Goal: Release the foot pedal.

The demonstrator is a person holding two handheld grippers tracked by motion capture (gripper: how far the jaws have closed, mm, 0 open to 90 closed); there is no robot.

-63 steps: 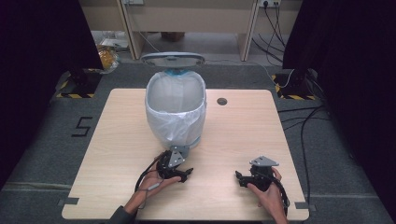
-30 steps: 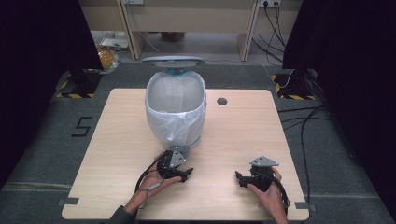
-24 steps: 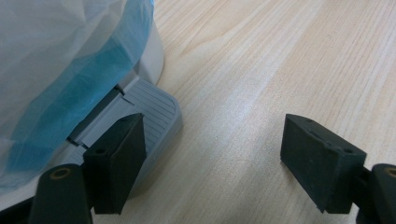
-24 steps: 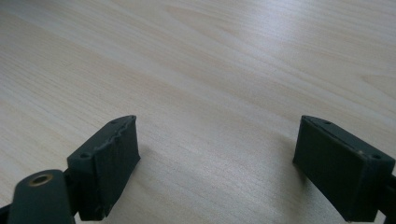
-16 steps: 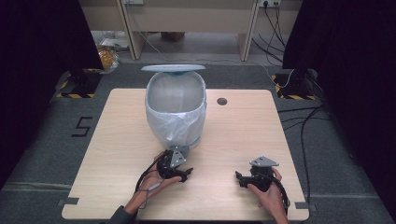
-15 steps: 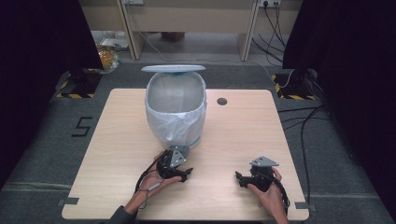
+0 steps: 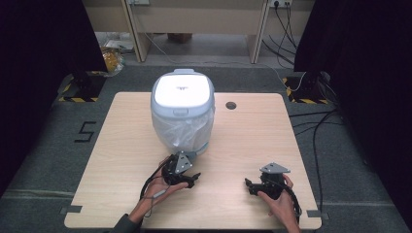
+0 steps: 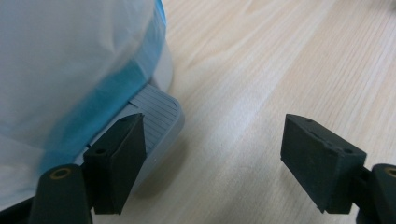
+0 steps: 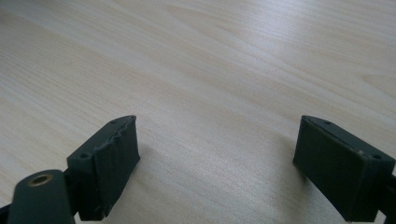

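A white pedal bin (image 7: 182,114) lined with a white plastic bag (image 8: 65,56) stands on the wooden table (image 7: 252,141), left of centre. Its lid (image 7: 183,92) lies flat and closed. The bin's grey ribbed foot pedal (image 8: 156,112) sticks out at the base, facing the person. My left gripper (image 7: 191,177) is held low just in front of the bin, open, and the pedal sits just behind its left jaw (image 8: 219,163). My right gripper (image 7: 250,186) rests near the table's front right, open over bare wood (image 9: 224,163).
A round cable hole (image 7: 231,105) is in the table to the right of the bin. Cables (image 7: 311,121) run over the grey floor on the right. Desk legs (image 7: 257,29) stand behind the table.
The bin's lid stood raised in the earlier frames and now lies closed. Both grippers stay in about the same places.
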